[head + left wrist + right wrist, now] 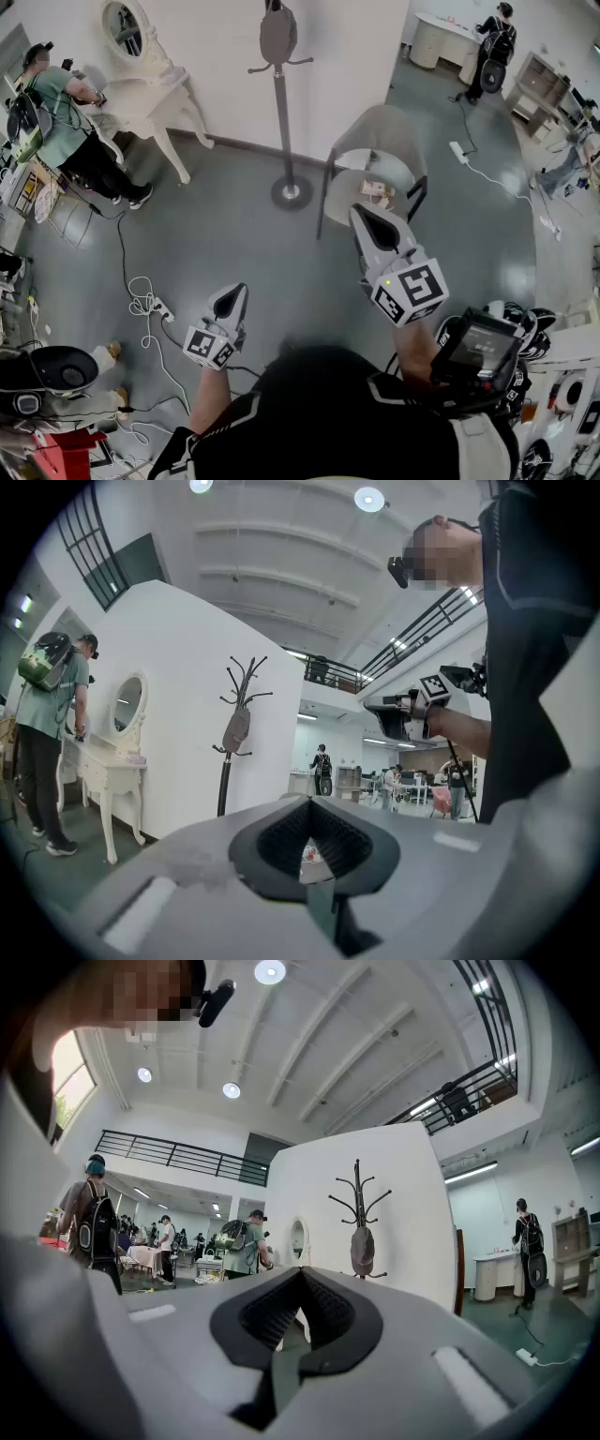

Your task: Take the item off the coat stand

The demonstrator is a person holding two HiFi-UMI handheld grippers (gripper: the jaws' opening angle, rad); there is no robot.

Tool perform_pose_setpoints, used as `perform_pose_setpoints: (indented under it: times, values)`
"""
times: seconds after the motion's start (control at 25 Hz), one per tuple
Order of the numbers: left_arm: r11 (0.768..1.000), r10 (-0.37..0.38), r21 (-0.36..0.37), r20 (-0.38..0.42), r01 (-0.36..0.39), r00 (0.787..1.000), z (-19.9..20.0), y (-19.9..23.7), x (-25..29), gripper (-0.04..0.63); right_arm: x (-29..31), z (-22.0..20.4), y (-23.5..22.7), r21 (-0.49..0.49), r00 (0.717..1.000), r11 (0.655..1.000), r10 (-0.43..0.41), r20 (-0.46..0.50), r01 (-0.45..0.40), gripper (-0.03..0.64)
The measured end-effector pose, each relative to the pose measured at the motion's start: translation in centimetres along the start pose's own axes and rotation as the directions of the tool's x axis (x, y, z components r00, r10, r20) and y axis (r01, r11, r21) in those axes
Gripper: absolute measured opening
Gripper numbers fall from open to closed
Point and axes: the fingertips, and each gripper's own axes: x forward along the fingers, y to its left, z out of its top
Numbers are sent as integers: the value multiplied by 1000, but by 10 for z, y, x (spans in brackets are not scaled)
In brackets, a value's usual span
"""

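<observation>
A dark coat stand (281, 103) rises from a round base by the white wall, and a grey cap (277, 36) hangs near its top. The left gripper view also shows the stand (225, 780) and cap (236, 729); in the right gripper view the cap (362, 1251) hangs below the hooks. My left gripper (230, 298) is held low over the floor, well short of the stand, jaws together and empty. My right gripper (367, 220) is held higher, in front of a chair, shut on nothing. Both point level toward the wall.
A grey chair (375, 164) stands right of the stand's base. A white dressing table with an oval mirror (150, 89) is at the left, a person (58, 117) beside it. Cables and a power strip (150, 305) lie on the floor. Another person (492, 47) stands far right.
</observation>
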Motion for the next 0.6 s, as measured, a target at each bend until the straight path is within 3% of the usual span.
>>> perform_pose_setpoints:
  times: [0.6]
  values:
    - [1000,-15,14,-31,16,999,-5,-12,-9,18,0,10,6,19,1000,1000,-9,29,9,9]
